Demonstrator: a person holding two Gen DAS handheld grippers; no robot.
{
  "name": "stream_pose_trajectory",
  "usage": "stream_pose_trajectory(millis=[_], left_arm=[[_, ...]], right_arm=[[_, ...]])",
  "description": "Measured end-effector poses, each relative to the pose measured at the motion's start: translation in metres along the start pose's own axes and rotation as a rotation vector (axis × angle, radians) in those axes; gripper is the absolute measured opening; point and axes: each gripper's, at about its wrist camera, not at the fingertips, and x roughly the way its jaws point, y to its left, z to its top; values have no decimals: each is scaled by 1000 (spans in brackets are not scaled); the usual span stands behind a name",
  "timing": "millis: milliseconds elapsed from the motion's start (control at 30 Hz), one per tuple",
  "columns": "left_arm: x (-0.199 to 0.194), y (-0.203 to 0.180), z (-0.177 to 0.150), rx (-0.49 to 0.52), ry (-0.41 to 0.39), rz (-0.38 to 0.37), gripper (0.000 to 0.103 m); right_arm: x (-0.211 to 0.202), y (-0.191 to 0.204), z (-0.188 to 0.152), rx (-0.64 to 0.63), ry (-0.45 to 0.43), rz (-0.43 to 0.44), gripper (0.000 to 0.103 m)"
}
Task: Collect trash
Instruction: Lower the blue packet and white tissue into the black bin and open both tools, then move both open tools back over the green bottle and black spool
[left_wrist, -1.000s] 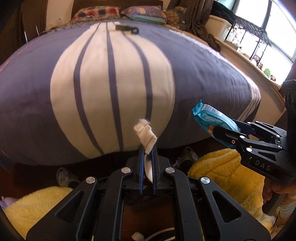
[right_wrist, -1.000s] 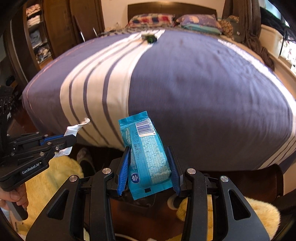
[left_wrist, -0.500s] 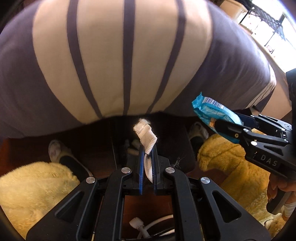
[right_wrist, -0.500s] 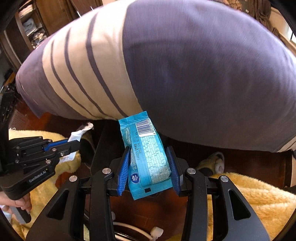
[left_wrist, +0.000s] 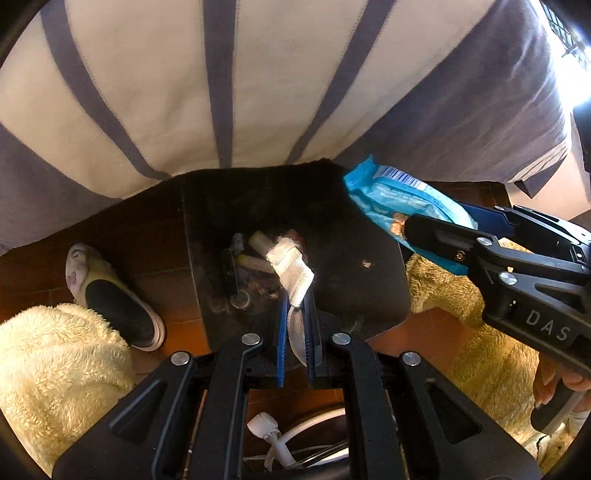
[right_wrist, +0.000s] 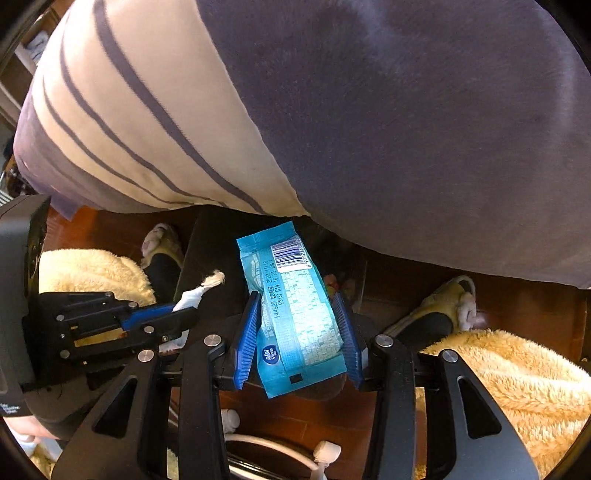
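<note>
My left gripper is shut on a crumpled white tissue that sticks out past its blue pads. It hangs pointing steeply down over a black trash bin that holds several scraps. At the right of the left wrist view, my right gripper is shut on a blue tissue pack above the bin's right rim. In the right wrist view the blue pack with its barcode sits between the right gripper's pads. The left gripper with the tissue is at the left, and the bin is below.
A bed with a purple and cream striped cover overhangs the bin's far side. The person's slippers and yellow fleece trouser legs stand on the wooden floor either side. A white cable hangs near me.
Both grippers have sunk and tipped downward. The views have swung from the bed top to the floor and the bin. Each keeps its hold on its item.
</note>
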Motion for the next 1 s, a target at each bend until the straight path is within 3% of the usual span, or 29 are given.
stream_pose_trajectory(millis=[100,167,200,367,433,500,567,633,800,1000], left_arm=[[2,1,2,-6,9,3,12],[4,3,3,-8,9,0,29],[4,2,3,-5,7,0,32],[-2,1,5,1,-8,8,37],[-9,0,6,2,-20,20,45],[-19,-1,6,4,-44,37,55],[-32,-2,6,0,-78,47,71],[-46,-3,6,-5,-113,50,78],[-79,-8,4,18,-184,57,83],[-139,-23,4,52,-317,64,85]], right_arm=[[0,-6,3,4,3,0,42],[-3,-9,7,7,2,-1,43],[-5,-9,9,10,-2,-2,45],[-8,-8,13,22,-22,-15,54],[-17,-10,14,27,-44,-26,64],[-27,-12,14,34,-71,-48,84],[-39,-14,13,35,-105,-78,93],[-51,-17,12,39,-132,-91,95],[-80,-21,9,53,-191,-76,96],[-136,-20,11,41,-337,-97,96]])
